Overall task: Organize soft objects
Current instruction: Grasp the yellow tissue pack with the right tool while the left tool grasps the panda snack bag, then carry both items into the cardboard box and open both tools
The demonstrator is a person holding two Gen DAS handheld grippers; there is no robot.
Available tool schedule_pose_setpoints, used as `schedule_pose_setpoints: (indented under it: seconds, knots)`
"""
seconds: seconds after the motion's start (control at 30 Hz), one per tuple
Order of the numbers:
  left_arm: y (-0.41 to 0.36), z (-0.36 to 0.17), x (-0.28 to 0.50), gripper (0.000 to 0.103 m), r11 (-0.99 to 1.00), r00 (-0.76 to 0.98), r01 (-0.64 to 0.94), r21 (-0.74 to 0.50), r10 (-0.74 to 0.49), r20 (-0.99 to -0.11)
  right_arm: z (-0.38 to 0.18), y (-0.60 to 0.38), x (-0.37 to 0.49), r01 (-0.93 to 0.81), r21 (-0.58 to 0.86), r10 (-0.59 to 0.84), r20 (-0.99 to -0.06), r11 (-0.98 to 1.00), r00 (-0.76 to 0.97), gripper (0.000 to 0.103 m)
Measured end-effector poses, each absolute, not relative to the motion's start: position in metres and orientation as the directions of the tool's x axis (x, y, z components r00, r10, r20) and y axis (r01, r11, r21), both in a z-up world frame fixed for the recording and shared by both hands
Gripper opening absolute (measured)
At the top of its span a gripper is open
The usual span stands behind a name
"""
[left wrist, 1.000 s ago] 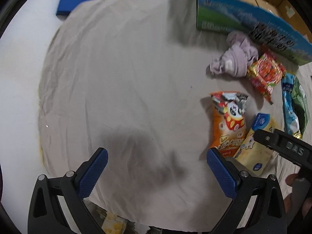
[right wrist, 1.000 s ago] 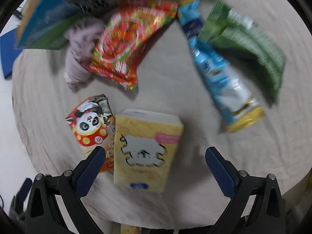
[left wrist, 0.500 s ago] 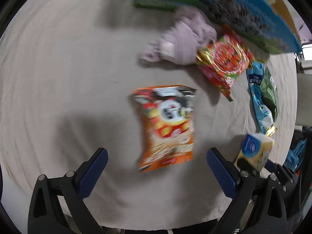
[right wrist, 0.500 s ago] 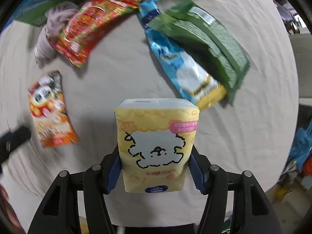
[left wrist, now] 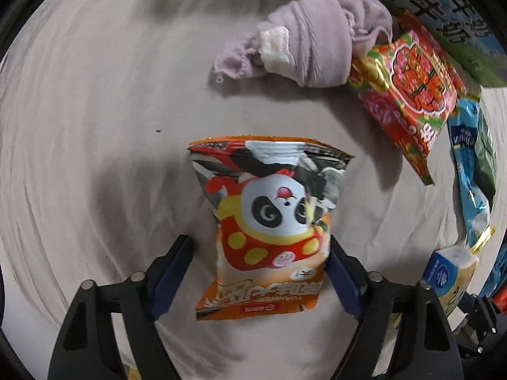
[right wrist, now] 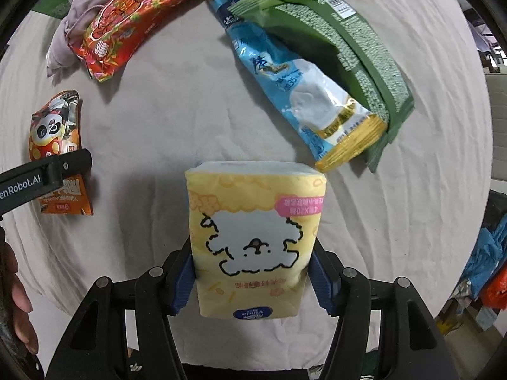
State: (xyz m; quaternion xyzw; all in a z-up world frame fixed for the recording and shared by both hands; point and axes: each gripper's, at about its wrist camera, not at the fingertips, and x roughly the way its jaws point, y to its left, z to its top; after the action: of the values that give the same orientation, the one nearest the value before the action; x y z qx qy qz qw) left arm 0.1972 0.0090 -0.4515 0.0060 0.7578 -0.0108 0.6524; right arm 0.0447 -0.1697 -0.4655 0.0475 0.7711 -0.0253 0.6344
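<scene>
My right gripper (right wrist: 253, 269) is shut on a yellow tissue pack (right wrist: 255, 237) with a white dog drawing and holds it above the cloth. The pack also shows at the right edge of the left wrist view (left wrist: 456, 272). My left gripper (left wrist: 259, 272) has its jaws on both sides of the lower half of an orange panda snack bag (left wrist: 269, 218) lying on the beige cloth (left wrist: 95, 126); the right pad touches the bag, the left pad stands slightly off it. The bag also shows in the right wrist view (right wrist: 57, 145) under the left gripper's finger (right wrist: 44, 177).
A lilac bundled cloth (left wrist: 317, 44), a red snack pack (left wrist: 408, 91), a light-blue pouch (right wrist: 298, 95) and a green pouch (right wrist: 336, 47) lie toward the far side. A blue-green box (left wrist: 443, 25) stands behind them. The cloth's edge (right wrist: 459, 253) drops off at right.
The right gripper closed on the tissue pack and lifted it. The left gripper moved right over the panda bag and its jaws narrowed around the bag.
</scene>
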Motion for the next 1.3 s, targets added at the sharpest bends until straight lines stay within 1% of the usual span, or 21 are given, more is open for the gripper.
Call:
schedule_pose_setpoints:
  seconds: [0.03,0.07,0.17,0.27,0.33,0.5,0.7,0.87,0.9,1.03,1.1,1.17,1.3]
  knots:
    - [0.008,-0.444,0.192,0.069,1.0,-0.138,0.022,-0.01,-0.007,-0.99,-0.468,-0.17,0.046,0.107,0.029,0.05,-0.979,0.994,-0.196,0.065]
    - [0.007,-0.438,0.193,0.059,1.0,-0.131,0.02,-0.01,-0.007,-0.991,-0.472,-0.172,0.047,0.108,0.038,0.06,-0.977,0.993,-0.204,0.065]
    - [0.006,-0.43,0.19,0.054,1.0,-0.117,0.002,-0.005,-0.005,-0.993,-0.485,-0.174,0.047,0.086,0.049,0.067,-0.973,0.995,-0.222,0.065]
    - [0.005,-0.426,0.183,0.053,1.0,-0.093,-0.016,-0.001,-0.002,-0.996,-0.488,-0.169,0.04,0.025,0.03,0.035,-0.975,0.999,-0.22,0.064]
    - [0.002,-0.423,0.172,0.052,1.0,-0.082,-0.018,0.001,0.0,-0.997,-0.49,-0.166,0.036,0.01,0.039,0.04,-0.975,0.999,-0.219,0.064]
    - [-0.014,-0.405,0.151,0.051,1.0,-0.032,0.02,-0.009,-0.009,-0.999,-0.488,-0.172,0.039,0.024,0.077,0.08,-0.973,0.997,-0.217,0.063]
    - [-0.018,-0.354,0.116,0.05,0.997,0.036,0.071,-0.038,-0.041,-0.998,-0.455,-0.204,0.04,0.055,0.157,0.164,-0.97,0.986,-0.18,0.063]
    - [-0.018,-0.289,0.098,0.05,0.991,0.136,0.113,-0.078,-0.093,-0.986,-0.419,-0.229,0.044,0.083,0.202,0.21,-0.972,0.976,-0.106,0.063]
    - [-0.019,-0.276,0.098,0.05,0.989,0.157,0.123,-0.086,-0.105,-0.982,-0.421,-0.242,0.047,0.086,0.208,0.216,-0.972,0.974,-0.091,0.063]
    - [-0.023,-0.213,0.123,0.05,0.979,0.242,0.162,-0.125,-0.162,-0.957,-0.386,-0.265,0.063,0.096,0.235,0.237,-0.971,0.967,-0.008,0.063]
    - [-0.028,-0.191,0.134,0.05,0.973,0.28,0.183,-0.144,-0.192,-0.941,-0.361,-0.274,0.076,0.099,0.253,0.25,-0.967,0.962,0.044,0.063]
    - [-0.032,-0.163,0.149,0.05,0.966,0.319,0.209,-0.153,-0.215,-0.923,-0.332,-0.28,0.091,0.095,0.273,0.263,-0.96,0.957,0.099,0.063]
    - [-0.045,-0.133,0.182,0.05,0.954,0.367,0.244,-0.175,-0.258,-0.893,-0.262,-0.274,0.13,0.076,0.296,0.279,-0.943,0.952,0.179,0.063]
